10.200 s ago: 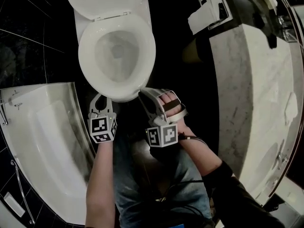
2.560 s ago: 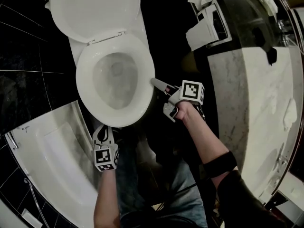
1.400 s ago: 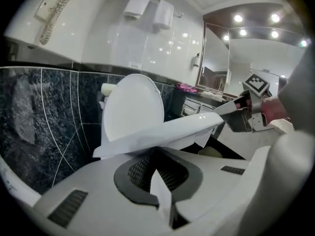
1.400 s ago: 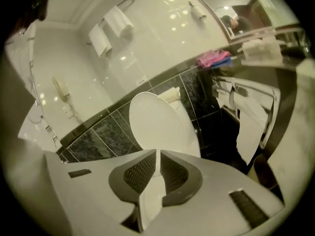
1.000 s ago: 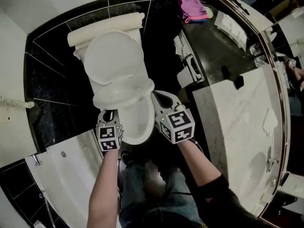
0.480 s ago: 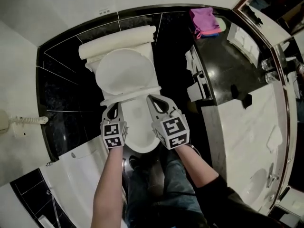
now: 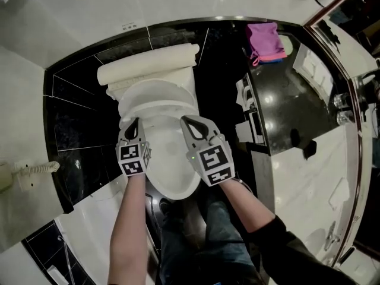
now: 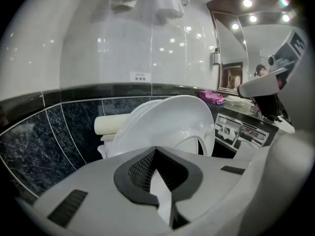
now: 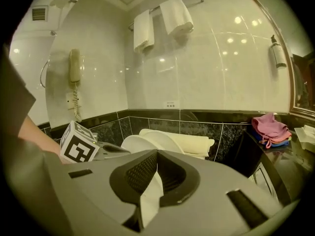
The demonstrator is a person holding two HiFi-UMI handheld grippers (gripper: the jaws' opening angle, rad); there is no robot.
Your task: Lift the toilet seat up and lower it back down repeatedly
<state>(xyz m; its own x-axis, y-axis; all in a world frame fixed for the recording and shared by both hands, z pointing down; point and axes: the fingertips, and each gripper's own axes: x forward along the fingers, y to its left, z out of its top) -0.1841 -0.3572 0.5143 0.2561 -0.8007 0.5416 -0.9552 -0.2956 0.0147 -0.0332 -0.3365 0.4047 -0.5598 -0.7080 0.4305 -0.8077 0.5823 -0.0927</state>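
- The toilet seat (image 7: 155, 108) is found raised off the bowl (image 7: 172, 180), tilted steeply up toward the cistern (image 7: 148, 64), with a gripper at each side of it.
- The left gripper (image 7: 131, 125) is held at the seat's left edge. In the left gripper view its jaws are seen closed, with a thin white strip of the seat's rim pinched between the pads (image 8: 142, 168).
- In that same view the seat's domed white surface (image 8: 167, 122) rises directly beyond the jaws, and part of its central opening is seen at lower right.
- The right gripper (image 7: 189, 122) is held at the seat's right edge. In the right gripper view its jaws are seen pressed nearly together, clamped on a white strip of the seat's rim (image 9: 150, 198).
- The left gripper's marker cube (image 9: 78, 149) is visible from the right gripper view, across the seat.
- Both grippers are angled downward, and each is carried by a bare forearm entering from the bottom of the head view.
- A pink cloth (image 7: 265, 40) is noted on the dark counter to the right of the cistern.
- A wall telephone (image 9: 74, 68) with a coiled cord is mounted on the pale wall to the left.
- Two white towels (image 9: 162, 21) are hung on a rail above the cistern.
- A white bathtub (image 7: 83, 230) is noted at lower left, and a marble vanity top (image 7: 314, 177) at right.
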